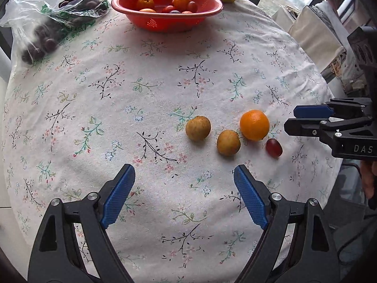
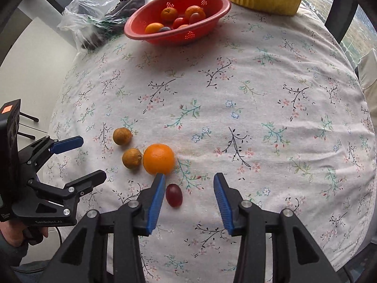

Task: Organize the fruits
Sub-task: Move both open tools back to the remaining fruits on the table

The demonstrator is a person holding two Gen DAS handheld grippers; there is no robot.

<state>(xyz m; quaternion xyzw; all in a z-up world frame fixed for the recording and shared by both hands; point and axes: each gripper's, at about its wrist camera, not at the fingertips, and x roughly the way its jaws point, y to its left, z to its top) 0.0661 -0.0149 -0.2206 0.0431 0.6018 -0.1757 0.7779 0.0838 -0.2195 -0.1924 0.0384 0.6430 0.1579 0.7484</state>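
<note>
- Left gripper (image 1: 184,173): fingers wide apart over bare floral tablecloth (image 1: 141,94), nothing between them.
- Right gripper (image 2: 188,181): fingers apart, red grape (image 2: 174,195) lying between them, just beside the left pad, untouched.
- Orange (image 2: 159,158) and two brown fruits (image 2: 132,158) clustered just beyond.
- Red colander (image 2: 176,14) with fruit at far edge.

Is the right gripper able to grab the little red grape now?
Probably yes. The right gripper is open over the grape, which lies by its left pad. Only the orange sits close behind, and nothing covers the grape.
</note>
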